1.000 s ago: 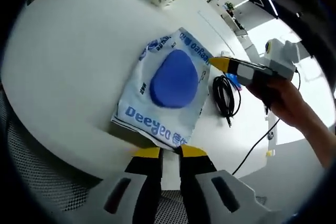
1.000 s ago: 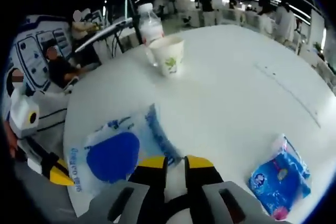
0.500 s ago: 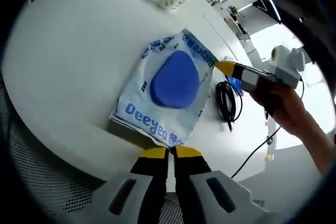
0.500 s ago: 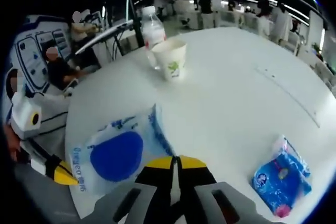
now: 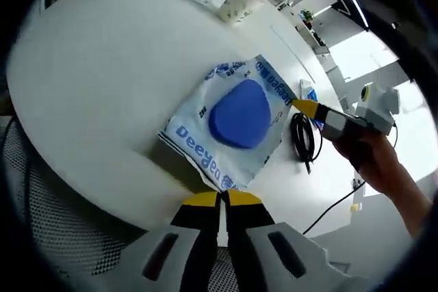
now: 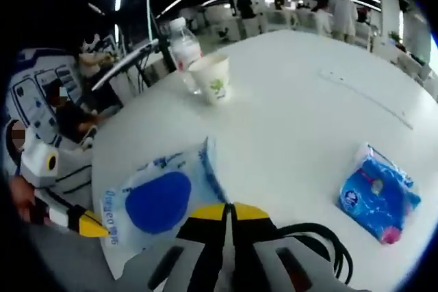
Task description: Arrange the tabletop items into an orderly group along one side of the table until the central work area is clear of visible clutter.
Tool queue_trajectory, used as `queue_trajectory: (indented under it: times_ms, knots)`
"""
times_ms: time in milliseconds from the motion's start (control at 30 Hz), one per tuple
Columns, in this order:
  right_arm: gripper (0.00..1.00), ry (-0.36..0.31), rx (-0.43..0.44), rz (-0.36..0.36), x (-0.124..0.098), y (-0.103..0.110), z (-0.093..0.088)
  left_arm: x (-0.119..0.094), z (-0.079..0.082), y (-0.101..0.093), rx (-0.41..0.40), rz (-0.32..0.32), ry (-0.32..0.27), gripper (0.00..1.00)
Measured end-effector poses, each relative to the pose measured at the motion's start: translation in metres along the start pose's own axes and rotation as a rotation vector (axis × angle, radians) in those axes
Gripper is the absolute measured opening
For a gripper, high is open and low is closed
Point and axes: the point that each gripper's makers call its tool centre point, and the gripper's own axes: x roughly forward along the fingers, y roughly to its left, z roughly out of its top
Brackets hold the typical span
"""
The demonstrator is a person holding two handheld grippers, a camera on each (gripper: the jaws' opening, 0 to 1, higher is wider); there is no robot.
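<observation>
Tissue pack (image 5: 239, 122): white-and-blue, flat on the tabletop (image 5: 96, 66) near its edge, both grippers at its corners.
Left gripper (image 5: 220, 200): jaws closed together at the pack's near corner; whether they pinch it is unclear.
Right gripper (image 6: 227, 211): jaws closed, black cable (image 6: 321, 247) beside them.
Small blue packet (image 6: 378, 192): further right.
Paper cup (image 6: 210, 78), water bottle (image 6: 182, 47): far edge, touching.
Room: open office, ceiling strip lights, people standing.

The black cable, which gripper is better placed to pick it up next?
Right, probably. In the left gripper view the right gripper sits beside the black cable; in the right gripper view the coil lies next to its shut jaws. The left gripper is at the tissue pack's near edge.
</observation>
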Motion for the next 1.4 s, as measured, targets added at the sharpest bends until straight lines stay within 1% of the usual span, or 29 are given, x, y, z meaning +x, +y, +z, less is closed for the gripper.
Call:
queue_trajectory:
  times_ms: [200, 267, 333, 433, 633, 733, 900, 967, 1067, 1133, 1267, 1400]
  knots:
    - [0.0, -0.012, 0.046, -0.022, -0.008, 0.001, -0.012, -0.004, 0.005, 0.009, 0.004, 0.016, -0.004, 0.0]
    - [0.0, -0.017, 0.076, -0.029, -0.01, 0.0, -0.014, -0.005, 0.009, 0.011, -0.006, 0.024, -0.01, 0.0]
    - [0.0, -0.034, 0.14, -0.04, -0.013, 0.001, -0.015, -0.005, 0.012, 0.014, -0.022, 0.032, -0.017, 0.0]
    - [0.0, -0.034, 0.146, -0.055, -0.016, 0.004, -0.02, -0.007, 0.016, 0.017, -0.007, 0.046, -0.022, 0.0]
    - [0.0, -0.042, 0.179, -0.075, -0.019, 0.011, -0.027, -0.011, 0.025, 0.027, -0.021, 0.061, -0.045, 0.0]
    - [0.0, -0.046, 0.193, -0.079, -0.021, 0.014, -0.03, -0.013, 0.029, 0.03, 0.01, 0.071, -0.057, 0.0]
    - [0.0, -0.046, 0.207, -0.1, -0.024, 0.019, -0.036, -0.014, 0.032, 0.034, 0.033, 0.077, -0.061, 0.0]
    - [0.0, -0.046, 0.195, -0.116, -0.026, 0.021, -0.038, -0.014, 0.033, 0.035, 0.045, 0.081, -0.059, 0.0]
    - [0.0, -0.05, 0.2, -0.127, -0.029, 0.024, -0.043, -0.015, 0.036, 0.038, 0.064, 0.085, -0.063, 0.0]
    - [0.0, -0.05, 0.234, -0.118, -0.031, 0.027, -0.048, -0.016, 0.038, 0.042, 0.067, 0.092, -0.068, 0.0]
    - [0.0, -0.043, 0.23, -0.114, -0.033, 0.036, -0.057, -0.019, 0.041, 0.05, 0.109, 0.097, -0.061, 0.0]
    - [0.0, -0.054, 0.251, -0.11, -0.036, 0.044, -0.06, -0.021, 0.046, 0.055, 0.139, 0.102, -0.054, 0.0]
